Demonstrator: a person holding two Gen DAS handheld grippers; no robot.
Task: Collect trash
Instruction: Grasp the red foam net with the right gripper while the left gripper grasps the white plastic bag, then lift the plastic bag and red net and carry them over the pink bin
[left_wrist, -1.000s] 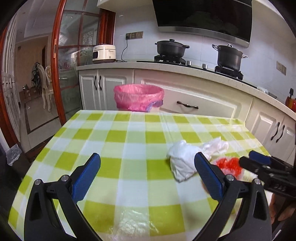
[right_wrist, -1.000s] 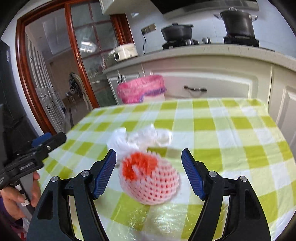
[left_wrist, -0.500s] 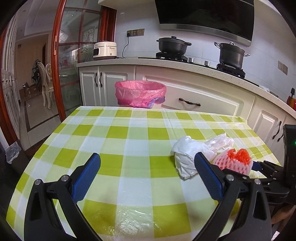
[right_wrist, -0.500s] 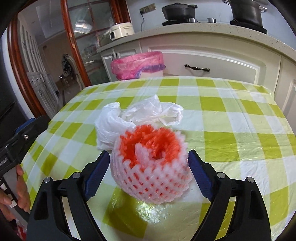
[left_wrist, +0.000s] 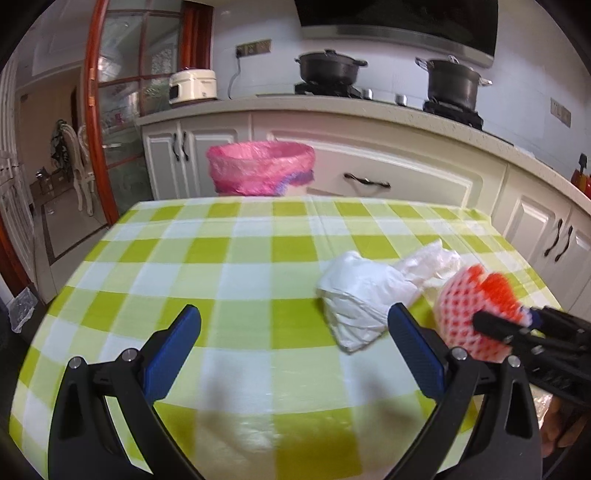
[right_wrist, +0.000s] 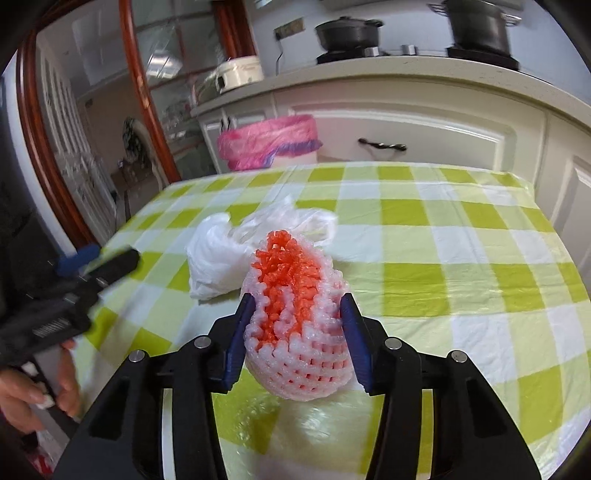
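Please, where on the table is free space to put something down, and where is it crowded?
The checked tablecloth is bare on its left half and along the far edge near the pink-lined bin. The left gripper hangs open over bare cloth. The right side is crowded: the white plastic bag lies there, with the right gripper shut on the foam fruit net beside it.

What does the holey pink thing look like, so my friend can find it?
Look at the green checked table. Near its front, the right gripper squeezes a foam net, pink-white mesh with an orange-red middle; the crumpled bag behind is plain white.
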